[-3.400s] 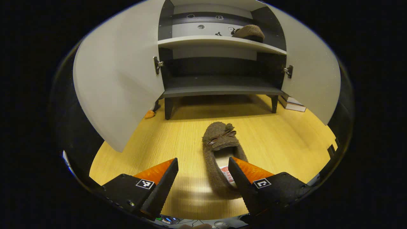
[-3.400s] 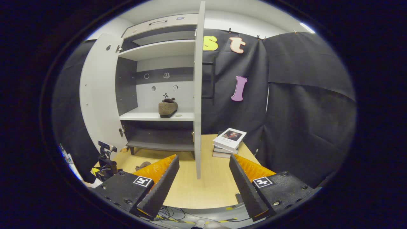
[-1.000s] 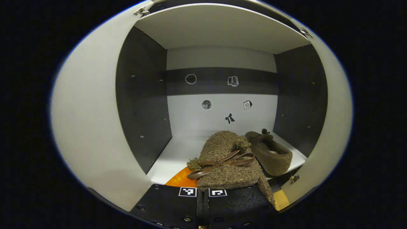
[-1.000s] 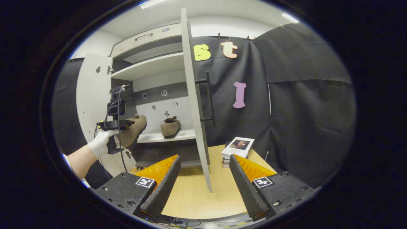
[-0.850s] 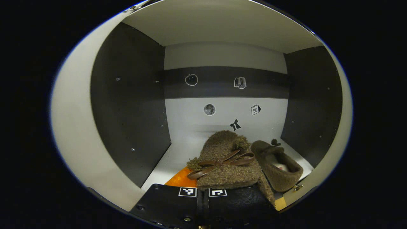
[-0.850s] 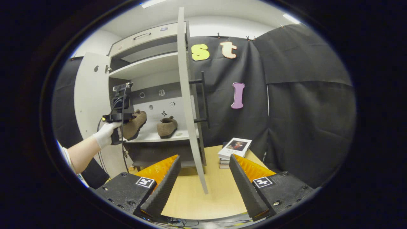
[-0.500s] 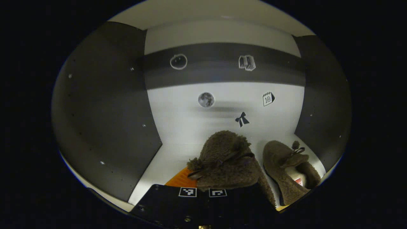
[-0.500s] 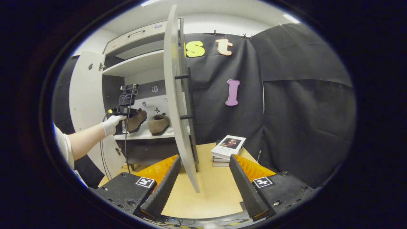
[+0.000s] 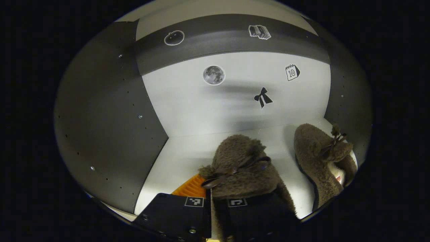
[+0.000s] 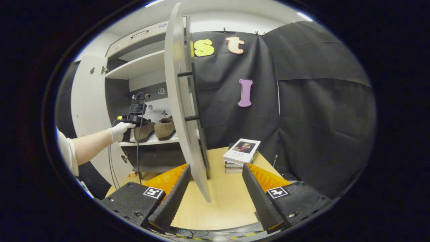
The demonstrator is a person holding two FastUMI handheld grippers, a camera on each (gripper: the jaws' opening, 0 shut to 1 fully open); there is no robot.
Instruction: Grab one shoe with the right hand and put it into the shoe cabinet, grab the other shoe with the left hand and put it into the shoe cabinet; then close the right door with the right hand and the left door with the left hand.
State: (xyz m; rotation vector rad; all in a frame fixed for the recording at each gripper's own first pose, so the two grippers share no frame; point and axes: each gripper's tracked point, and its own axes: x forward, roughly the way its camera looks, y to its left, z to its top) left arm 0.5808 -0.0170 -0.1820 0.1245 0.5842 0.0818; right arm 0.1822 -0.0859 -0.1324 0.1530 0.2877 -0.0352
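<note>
- Left gripper view: the left gripper (image 9: 210, 188) has its fingers closed on the heel of a fuzzy brown shoe (image 9: 240, 168), which has a thin brown bow on top.
- The held shoe is inside the shoe cabinet (image 9: 111, 111), its toe pointing toward the cabinet's back panel. Whether its sole rests on the white shelf (image 9: 181, 158) cannot be told from this view.
- The second shoe (image 9: 319, 161), of the same brown fuzzy kind, lies on the shelf just beside the held shoe, on the side nearer the cabinet's right wall. The two shoes are apart.
- Small stickers (image 9: 214, 74) are fixed to the cabinet's back panel above both shoes.
- Right gripper view: the right gripper (image 10: 215, 191) has its fingers spread apart with nothing between them. It is outside the cabinet, in front of the edge of the right door (image 10: 179, 101).
- The right door stands open, edge-on, with a dark bar handle on its outer face. The left door (image 10: 84, 111) is also open.
- A gloved hand (image 10: 119, 130) holds the left gripper at the cabinet's shelf, where both shoes show side by side.
- A stack of books (image 10: 242, 153) lies on the bench (image 10: 225, 198), outside the cabinet, beyond the right door.
</note>
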